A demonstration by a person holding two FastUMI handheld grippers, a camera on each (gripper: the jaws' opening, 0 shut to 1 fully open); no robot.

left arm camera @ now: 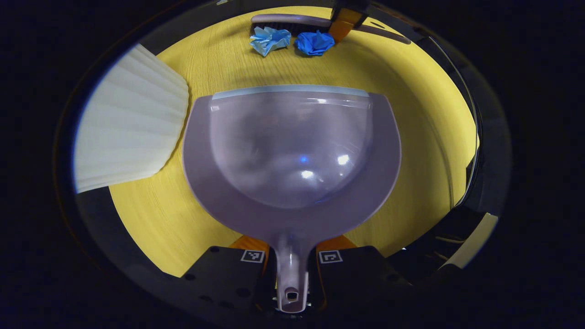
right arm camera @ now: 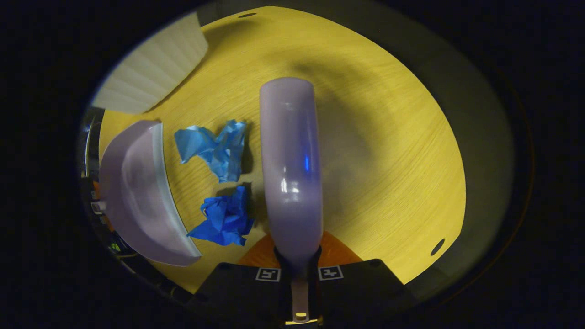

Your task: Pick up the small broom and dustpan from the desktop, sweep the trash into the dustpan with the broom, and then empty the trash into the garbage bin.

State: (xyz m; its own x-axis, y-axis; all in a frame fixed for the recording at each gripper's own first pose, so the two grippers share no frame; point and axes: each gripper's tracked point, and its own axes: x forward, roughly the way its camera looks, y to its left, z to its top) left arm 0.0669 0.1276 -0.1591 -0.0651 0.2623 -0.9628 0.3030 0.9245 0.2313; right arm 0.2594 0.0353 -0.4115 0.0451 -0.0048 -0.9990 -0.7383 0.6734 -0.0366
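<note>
A lilac dustpan (left arm camera: 292,151) lies on the yellow wooden desktop (left arm camera: 411,137), its lip facing away; my left gripper (left arm camera: 291,260) is shut on its handle. Beyond the lip sit a light blue paper wad (left arm camera: 269,39) and a dark blue paper wad (left arm camera: 314,43), with the small broom (left arm camera: 292,20) behind them held by the other gripper. In the right gripper view my right gripper (right arm camera: 298,269) is shut on the lilac broom (right arm camera: 290,173), which lies just right of the light blue wad (right arm camera: 215,148) and the dark blue wad (right arm camera: 225,218). The dustpan (right arm camera: 135,192) stands left of them.
A white ribbed garbage bin (left arm camera: 130,123) stands at the desktop's left edge, close to the dustpan; it shows at the upper left in the right gripper view as the bin (right arm camera: 155,68). The desktop's rounded edge drops into dark surroundings on all sides.
</note>
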